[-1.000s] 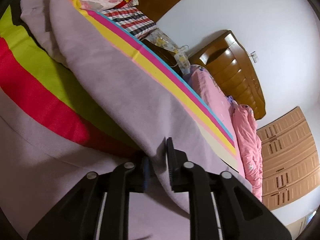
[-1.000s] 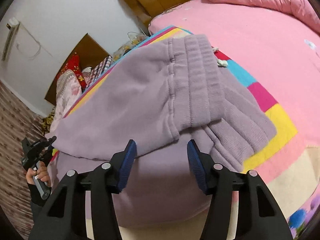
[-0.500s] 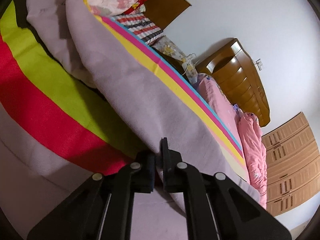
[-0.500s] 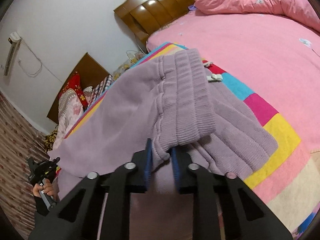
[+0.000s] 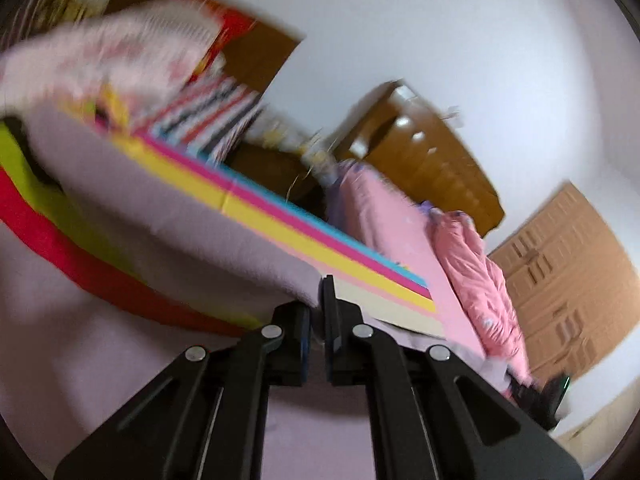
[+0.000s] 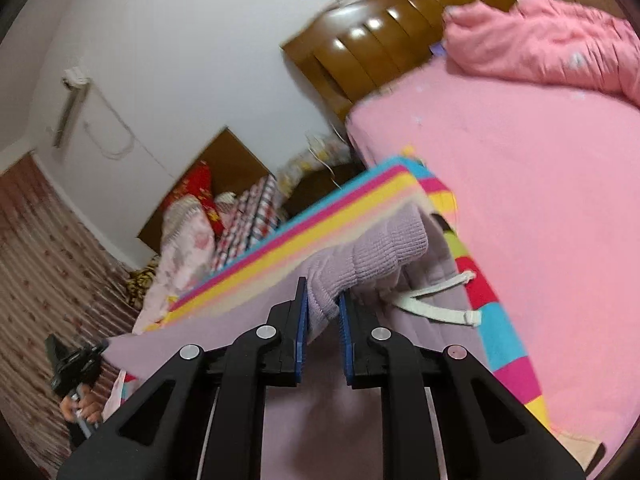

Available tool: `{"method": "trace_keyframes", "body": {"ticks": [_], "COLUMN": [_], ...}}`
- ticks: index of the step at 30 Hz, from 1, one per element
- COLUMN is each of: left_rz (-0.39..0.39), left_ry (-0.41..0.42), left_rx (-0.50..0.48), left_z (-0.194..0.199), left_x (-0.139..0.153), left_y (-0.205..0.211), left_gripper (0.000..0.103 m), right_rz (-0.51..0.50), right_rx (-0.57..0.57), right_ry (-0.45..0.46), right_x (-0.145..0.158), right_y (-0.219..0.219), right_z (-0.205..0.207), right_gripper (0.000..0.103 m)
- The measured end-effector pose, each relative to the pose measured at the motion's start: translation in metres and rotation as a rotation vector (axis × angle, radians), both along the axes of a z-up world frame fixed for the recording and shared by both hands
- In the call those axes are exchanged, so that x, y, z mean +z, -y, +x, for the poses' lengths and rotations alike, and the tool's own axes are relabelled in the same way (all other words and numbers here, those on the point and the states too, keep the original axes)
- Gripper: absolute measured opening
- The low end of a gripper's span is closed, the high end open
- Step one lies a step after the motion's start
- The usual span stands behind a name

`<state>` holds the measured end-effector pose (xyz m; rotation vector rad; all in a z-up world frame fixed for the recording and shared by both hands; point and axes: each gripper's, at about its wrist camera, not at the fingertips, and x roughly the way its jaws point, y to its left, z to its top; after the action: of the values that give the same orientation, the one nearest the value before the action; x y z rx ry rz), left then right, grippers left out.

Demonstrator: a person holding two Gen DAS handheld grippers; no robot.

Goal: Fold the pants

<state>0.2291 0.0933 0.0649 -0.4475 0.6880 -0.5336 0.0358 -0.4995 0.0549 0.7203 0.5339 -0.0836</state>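
Observation:
The lilac pants (image 5: 160,216) lie on a rainbow-striped mat (image 5: 320,240) on the bed, and both ends are lifted. My left gripper (image 5: 318,300) is shut on a thin edge of the pants' cloth, which rises off the mat. In the right wrist view, my right gripper (image 6: 322,296) is closing its jaws on the ribbed waistband (image 6: 384,248), and the blue pads pinch it. A white drawstring (image 6: 436,300) trails beside the waistband. At the far left of that view, a hand (image 6: 82,408) holds the left gripper (image 6: 72,360).
Beyond the mat are a pink bed sheet (image 6: 520,200) and a bunched pink quilt (image 6: 560,52), below a wooden headboard (image 6: 380,52). Floral and striped bedding (image 5: 120,52) is stacked at the mat's far end. A wooden wardrobe (image 5: 568,280) stands to the right.
The right gripper's jaws closed on the waistband, and the left jaws closed tight on the cloth edge. Both grippers then rose, lifting the pants off the mat.

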Motion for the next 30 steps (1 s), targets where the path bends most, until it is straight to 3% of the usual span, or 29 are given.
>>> {"method": "trace_keyframes", "body": {"ticks": [2,3,4,6,8,9,17,21,23,27,30], "left_rz": [0.046,0.062,0.066,0.090,0.094,0.092,0.054,0.091,0.088,0.037,0.056], "left_ry": [0.048,0.030,0.000,-0.148,-0.267,-0.266,-0.160,-0.226,-0.256,-0.239,-0.197], "left_rx": [0.006,0.010,0.013,0.028,0.039,0.043,0.048,0.058,0.064,0.054,0.050], "left_z": [-0.049,-0.070,-0.081,-0.088,-0.084,-0.083,-0.095,-0.099,-0.096,-0.099,-0.104], "left_x": [-0.009,-0.027,-0.044,-0.100,-0.142,-0.150,-0.114,-0.139,-0.155,-0.140,-0.125], "left_y": [-0.005,-0.009,-0.011,-0.017,-0.020,-0.020,-0.023,-0.022,-0.025,-0.034,-0.034], "left_gripper": [0.005,0.005,0.005,0.005,0.005,0.005,0.005,0.005,0.005,0.005,0.005], "right_rz": [0.026,0.038,0.053,0.101,0.107,0.108,0.042,0.057,0.121,0.052,0.061], "right_rx": [0.004,0.007,0.000,-0.006,-0.023,-0.026,-0.007,-0.021,-0.026,-0.026,-0.018], "right_ry": [0.009,-0.005,-0.038,-0.108,-0.129,-0.116,-0.063,-0.163,-0.124,-0.135,-0.123], "right_x": [-0.017,-0.032,-0.053,-0.093,-0.114,-0.114,-0.074,-0.105,-0.110,-0.088,-0.086], "right_y": [0.000,-0.001,-0.005,-0.011,-0.016,-0.017,-0.029,-0.024,-0.017,-0.025,-0.025], "right_z": [-0.025,-0.038,-0.053,-0.070,-0.074,-0.075,-0.089,-0.089,-0.095,-0.095,-0.098], "right_gripper": [0.015,0.015,0.015,0.015,0.015,0.015,0.015,0.013,0.013,0.013,0.013]}}
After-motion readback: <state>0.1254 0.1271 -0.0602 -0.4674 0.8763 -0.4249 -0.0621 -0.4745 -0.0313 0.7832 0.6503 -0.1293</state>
